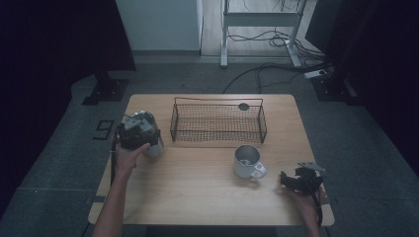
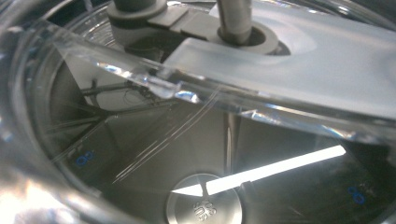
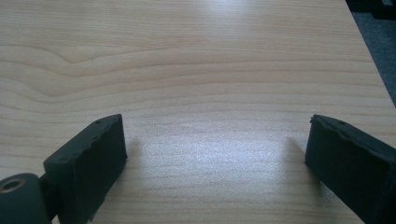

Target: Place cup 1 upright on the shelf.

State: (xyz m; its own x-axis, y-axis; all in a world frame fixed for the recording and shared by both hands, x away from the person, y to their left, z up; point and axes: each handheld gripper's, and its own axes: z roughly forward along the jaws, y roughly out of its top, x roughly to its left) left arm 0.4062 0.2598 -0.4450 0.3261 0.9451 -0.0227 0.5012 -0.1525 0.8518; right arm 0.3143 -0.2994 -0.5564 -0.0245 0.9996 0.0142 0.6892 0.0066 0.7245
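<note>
Steel jug (image 1: pixel 148 133) sits clamped in our left gripper (image 1: pixel 134 134) at the wooden table (image 1: pixel 197 187)'s left edge; our right gripper (image 1: pixel 295 178) rests released, beside a metal mug (image 1: pixel 247 161).

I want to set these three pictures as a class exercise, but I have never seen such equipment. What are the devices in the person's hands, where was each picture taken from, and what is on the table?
There is no robot here: a person holds a hand-held clamp with two jaws in each hand. The high view looks down on a wooden table. On it stand a wire basket and a metal mug. The other two pictures come from small cameras riding on the clamps. The left gripper sits on a shiny steel and glass container at the table's left edge; its camera looks into that container from very close. Whether it truly grips it cannot be told. The right gripper rests by the table's right edge, jaws open, holding nothing.
</note>
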